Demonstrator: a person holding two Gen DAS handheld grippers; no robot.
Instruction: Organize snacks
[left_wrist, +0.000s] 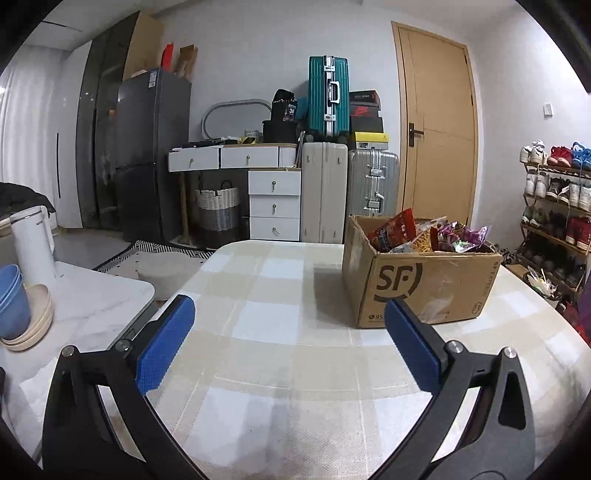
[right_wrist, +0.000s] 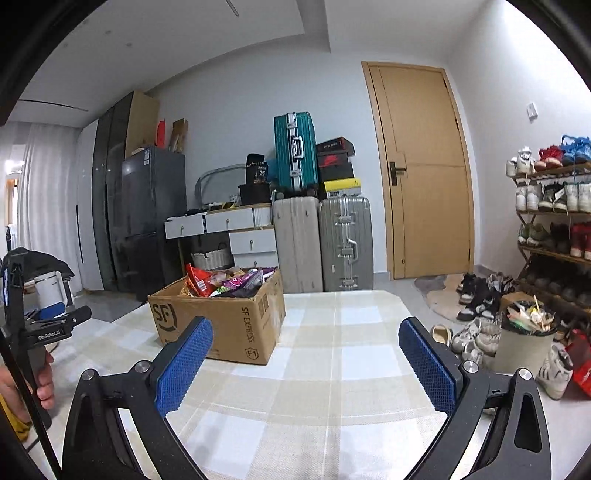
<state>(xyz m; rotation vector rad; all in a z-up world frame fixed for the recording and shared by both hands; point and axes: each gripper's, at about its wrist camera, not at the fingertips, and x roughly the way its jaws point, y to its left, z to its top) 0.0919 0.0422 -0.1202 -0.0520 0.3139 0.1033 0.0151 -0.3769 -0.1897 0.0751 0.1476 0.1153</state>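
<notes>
A brown cardboard box (left_wrist: 424, 284) printed "SF" stands on the checked tablecloth (left_wrist: 277, 332), ahead and to the right of my left gripper (left_wrist: 290, 310). Red, purple and yellow snack packets (left_wrist: 428, 232) fill it to the brim. My left gripper hovers open over bare cloth, nothing between its blue pads. In the right wrist view the same box (right_wrist: 225, 325) sits ahead and left of my right gripper (right_wrist: 306, 328), which is also open and empty. The snack packets (right_wrist: 229, 282) poke out of its top. At the far left a hand (right_wrist: 40, 376) holds the other gripper's handle.
A white side table (left_wrist: 92, 302) on the left carries blue bowls (left_wrist: 13, 299), plates and a white kettle (left_wrist: 33, 243). Past the table stand suitcases (left_wrist: 328, 96), drawers and a door. On the right are a shoe rack (right_wrist: 554, 229), shoes on the floor and a full bin (right_wrist: 524, 339).
</notes>
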